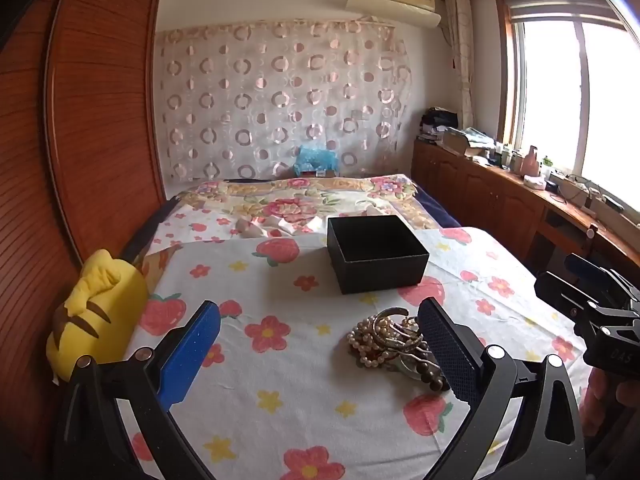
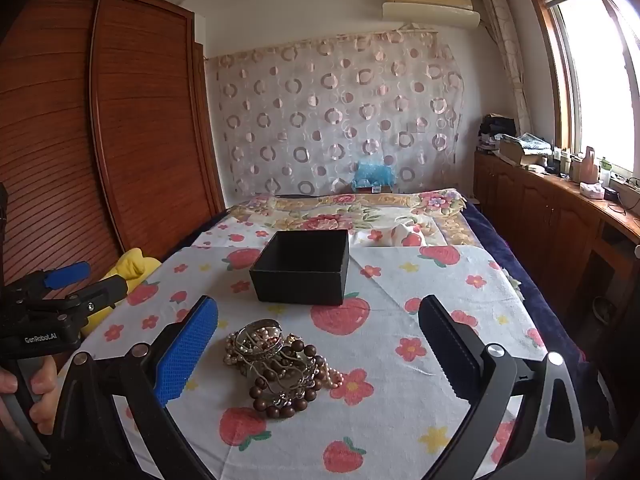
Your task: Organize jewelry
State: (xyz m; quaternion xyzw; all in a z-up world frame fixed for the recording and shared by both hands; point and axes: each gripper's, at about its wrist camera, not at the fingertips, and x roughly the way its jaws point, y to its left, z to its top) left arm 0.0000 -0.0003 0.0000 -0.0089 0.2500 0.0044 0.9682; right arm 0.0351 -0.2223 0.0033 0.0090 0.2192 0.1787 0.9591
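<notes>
Blue-padded left gripper [image 1: 320, 344] and right gripper [image 2: 318, 344] both gaped wide, empty, flanking the jewelry pile [image 2: 276, 364]; just beyond that tangle sat the open black box [image 2: 304, 268], presumably waiting to receive it.

At frame centre sat a black box [image 1: 376, 254] on a white cloth [image 1: 280, 380] printed with red strawberries and pink and yellow flowers. The jewelry pile [image 2: 276, 364] mixed cream pearls, brown beads and tarnished metal. A yellow plush [image 1: 96, 312] lay at left.
</notes>
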